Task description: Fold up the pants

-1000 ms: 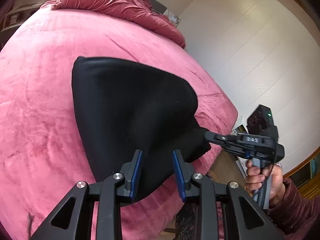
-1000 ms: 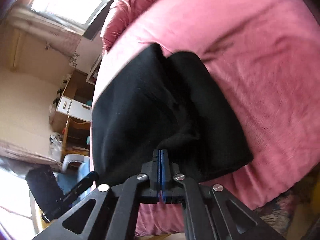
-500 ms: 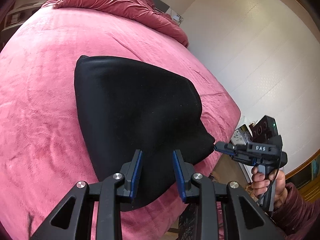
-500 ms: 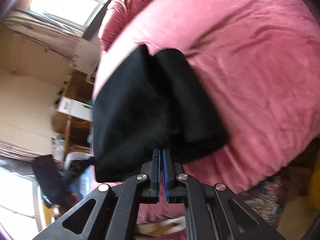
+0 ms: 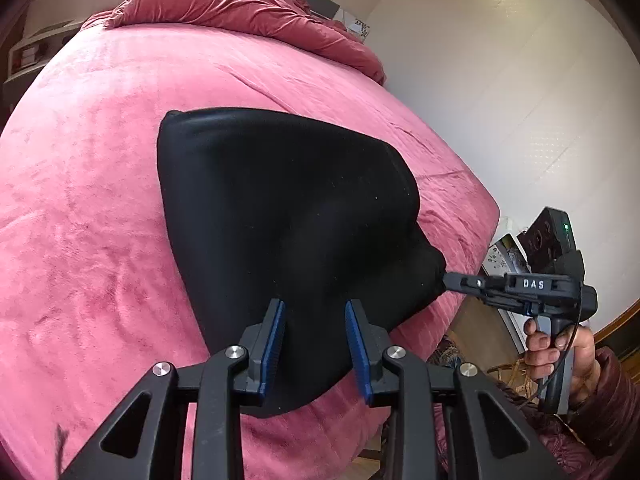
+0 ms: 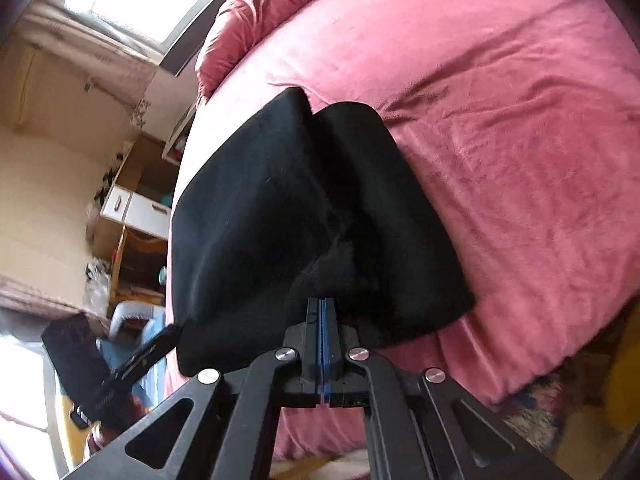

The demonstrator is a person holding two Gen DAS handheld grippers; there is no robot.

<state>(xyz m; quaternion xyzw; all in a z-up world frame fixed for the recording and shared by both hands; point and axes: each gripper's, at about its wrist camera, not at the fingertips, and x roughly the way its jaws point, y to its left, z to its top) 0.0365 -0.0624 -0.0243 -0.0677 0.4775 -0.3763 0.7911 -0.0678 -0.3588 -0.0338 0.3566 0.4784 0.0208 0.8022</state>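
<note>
Black pants [image 5: 280, 208] lie folded in a thick bundle on the pink bed [image 5: 88, 200]. In the left wrist view my left gripper [image 5: 315, 312] has its blue pads pressed on the bundle's near edge, with thick fabric filling the gap. My right gripper [image 5: 447, 279], held by a hand [image 5: 560, 344], pinches the bundle's right corner, which is drawn to a point. The right wrist view shows the right gripper [image 6: 322, 305] shut on a bunch of the pants [image 6: 260, 200], and the left gripper [image 6: 170, 334] at the lower left corner.
A rumpled pink duvet [image 5: 240, 4] is heaped at the bed's far end. A white wall [image 5: 500, 100] runs along the right side. The bed's near edge drops to a patterned rug [image 6: 560, 400]. A wooden cabinet with white drawers [image 6: 136, 208] stands beyond the bed's left side.
Both grippers keep hold of the pants. The right gripper shifted a little rightward, stretching its corner to a point, and the bundle slid slightly toward the bed's near edge.
</note>
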